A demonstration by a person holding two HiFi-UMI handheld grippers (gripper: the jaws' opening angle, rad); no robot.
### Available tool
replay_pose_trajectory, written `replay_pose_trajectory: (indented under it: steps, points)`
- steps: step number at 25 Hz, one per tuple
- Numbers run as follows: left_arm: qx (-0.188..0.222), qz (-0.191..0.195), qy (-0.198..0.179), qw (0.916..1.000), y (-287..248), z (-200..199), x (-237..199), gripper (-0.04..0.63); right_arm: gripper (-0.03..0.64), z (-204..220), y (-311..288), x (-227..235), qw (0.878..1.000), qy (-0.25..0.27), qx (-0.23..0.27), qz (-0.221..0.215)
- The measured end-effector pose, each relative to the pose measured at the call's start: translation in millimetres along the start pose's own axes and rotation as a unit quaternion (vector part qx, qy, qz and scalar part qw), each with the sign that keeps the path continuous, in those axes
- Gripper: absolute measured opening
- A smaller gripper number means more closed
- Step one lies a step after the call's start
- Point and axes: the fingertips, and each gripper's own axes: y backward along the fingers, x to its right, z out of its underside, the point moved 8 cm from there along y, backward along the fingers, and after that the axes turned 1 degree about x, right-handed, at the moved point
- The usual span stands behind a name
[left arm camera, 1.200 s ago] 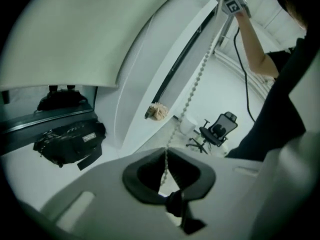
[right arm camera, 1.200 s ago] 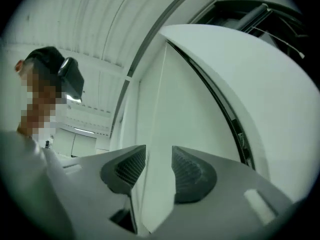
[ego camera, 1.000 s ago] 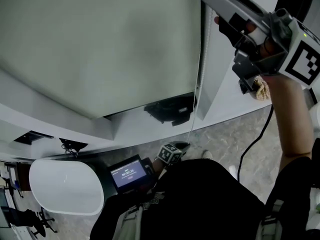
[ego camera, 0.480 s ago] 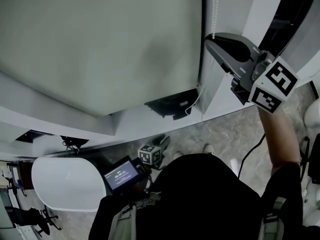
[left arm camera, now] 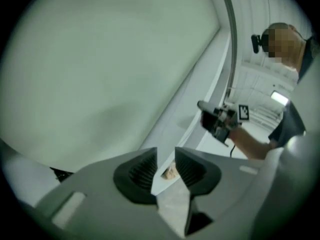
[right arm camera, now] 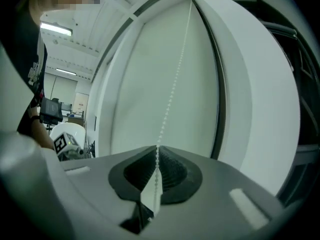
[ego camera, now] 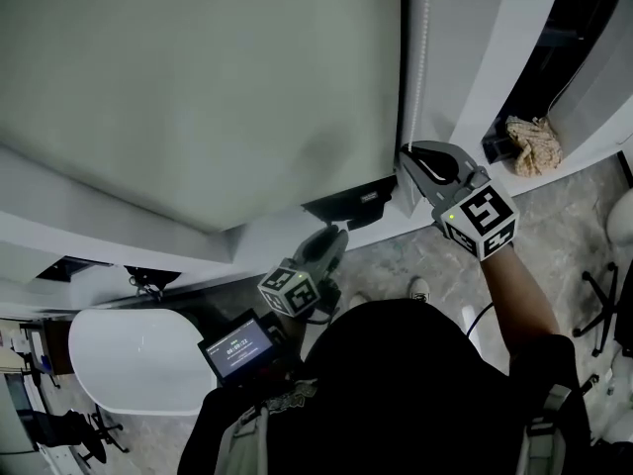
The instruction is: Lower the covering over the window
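The window is covered by the blind (ego camera: 198,87), with a dark gap left under its lower edge. Below that edge, the left gripper's (ego camera: 334,236) fingers have just been opening and are held spread on nothing. The right gripper's (ego camera: 407,158) fingers are pinched on the bead chain (ego camera: 421,57) at the blind's right edge.

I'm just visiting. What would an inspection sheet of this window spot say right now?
Surface: white window sill, grey stone floor below.
Job's things: blind lowered nearly to sill; bead chain hangs at its right edge.
Clutter: crumpled rag on ledge.
Tools: right tool shut on bead chain; left tool jaws apart, just opened, nothing between.
Cables: dark lead by right arm.
Surroundings: white table, small screen.
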Motion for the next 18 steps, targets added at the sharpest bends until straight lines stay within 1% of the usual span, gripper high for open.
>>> replay_pose_trajectory:
  steps: [2, 5, 7, 10, 12, 15, 16, 18]
  points:
    - [0.017, 0.024, -0.002, 0.9996, -6.2, -15.1, 14.9, 0.112, 0.014, 26.7, -1.9, -8.8, 0.999, -0.014, -0.032, 0.002]
    - [0.017, 0.049, -0.033, 0.9981, -11.0, -29.4, 32.0, 0.112, 0.014, 47.8, -4.3, -20.9, 0.998, -0.043, -0.042, 0.005]
    - [0.017, 0.053, -0.04, 0.9976, -11.8, -32.9, 36.6, 0.11, 0.014, 60.1, -4.0, -28.2, 0.997, -0.058, -0.053, 0.001]
    - [0.018, 0.05, -0.037, 0.9979, -9.0, -32.9, 37.4, 0.103, 0.014, 74.6, -2.4, -37.7, 0.995, -0.069, -0.074, 0.0]
    - [0.016, 0.05, -0.035, 0.998, -6.9, -30.9, 37.2, 0.1, 0.014, 80.9, -3.1, -42.3, 0.994, -0.051, -0.097, 0.006]
    - [0.012, 0.052, -0.027, 0.9982, -7.0, -26.9, 37.5, 0.098, 0.014, 92.9, -7.7, -44.1, 0.989, 0.001, -0.149, 0.019]
    - [0.012, 0.053, -0.026, 0.9982, -6.4, -25.5, 37.9, 0.097, 0.014, 96.7, -9.2, -44.1, 0.987, 0.009, -0.16, 0.021]
    - [0.006, 0.054, -0.024, 0.9982, -3.4, -22.3, 39.1, 0.095, 0.014, 101.2, -10.5, -43.5, 0.985, 0.002, -0.17, 0.023]
